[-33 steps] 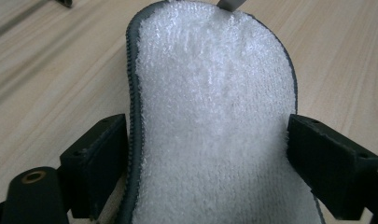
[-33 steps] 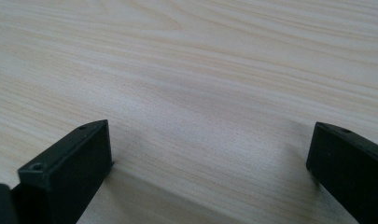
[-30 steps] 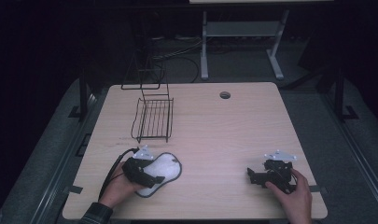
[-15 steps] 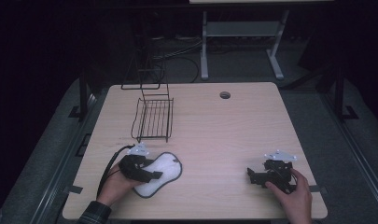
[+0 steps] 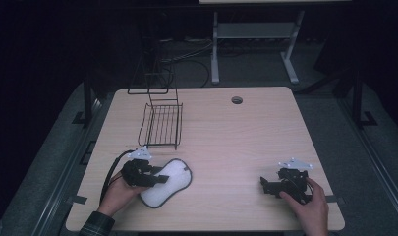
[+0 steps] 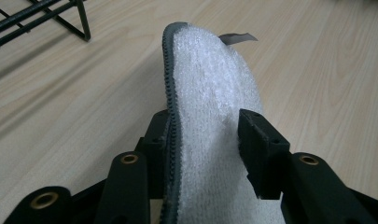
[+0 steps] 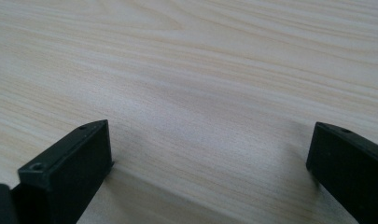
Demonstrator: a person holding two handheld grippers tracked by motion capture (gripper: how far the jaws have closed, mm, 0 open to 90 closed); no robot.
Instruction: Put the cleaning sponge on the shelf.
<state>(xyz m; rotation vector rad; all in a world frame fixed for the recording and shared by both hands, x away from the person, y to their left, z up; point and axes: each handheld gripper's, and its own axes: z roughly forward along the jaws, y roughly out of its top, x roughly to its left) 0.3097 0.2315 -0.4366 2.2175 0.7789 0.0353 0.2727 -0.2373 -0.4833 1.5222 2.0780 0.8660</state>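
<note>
A white fluffy cloth (image 5: 171, 183) with a grey rim lies on the wooden table (image 5: 236, 142) at the front left. My left gripper (image 5: 157, 178) is at its left end. In the left gripper view the cloth (image 6: 210, 93) arches up between the jaws of this gripper (image 6: 205, 126). Those jaws have just been closing, and both pads now press on the cloth. My right gripper (image 5: 264, 186) rests at the front right, held by a hand. Its jaws (image 7: 210, 135) stand wide apart over bare wood with nothing between them.
A black wire basket (image 5: 161, 124) with a tall handle stands just behind the cloth, and its corner shows in the left gripper view (image 6: 37, 18). A small round hole (image 5: 237, 100) sits near the table's far edge. A white stand and cables lie on the dark floor beyond.
The left gripper shifted a little to the left and its jaws narrowed on the cloth's left end, which has bunched up. The right gripper has not moved.
</note>
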